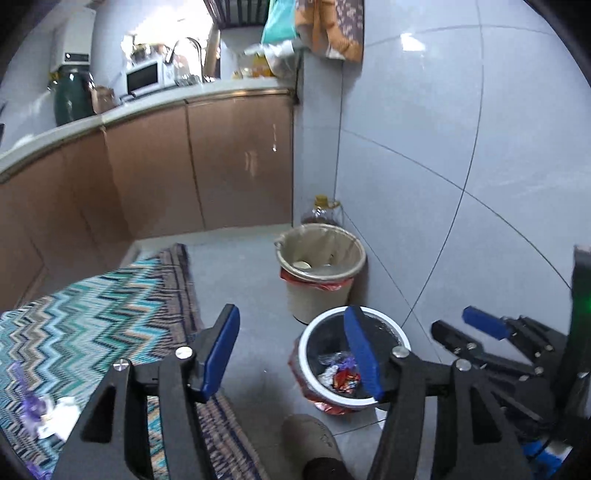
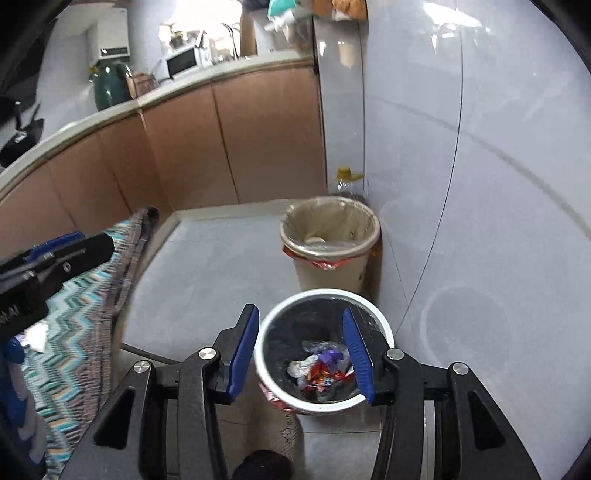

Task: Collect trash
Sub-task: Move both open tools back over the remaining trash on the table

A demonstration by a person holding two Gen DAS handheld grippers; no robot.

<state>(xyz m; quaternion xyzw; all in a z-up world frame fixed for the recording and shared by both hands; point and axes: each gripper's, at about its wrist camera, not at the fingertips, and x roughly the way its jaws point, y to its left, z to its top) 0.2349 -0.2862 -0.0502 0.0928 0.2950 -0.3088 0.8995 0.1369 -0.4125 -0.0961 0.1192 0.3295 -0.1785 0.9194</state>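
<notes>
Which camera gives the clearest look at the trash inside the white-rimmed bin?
The right wrist view: the colourful wrappers in the white-rimmed bin sit unobstructed between its fingers. In the left wrist view, a blue finger partly covers the same bin.

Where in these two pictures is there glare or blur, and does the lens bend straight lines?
Left wrist view: the window over the counter is blown out, the wall tile carries a glare spot, and the counter edge curves. Right wrist view: glare streaks the wall, the oil bottle is smeared, and tile seams bow.
</notes>
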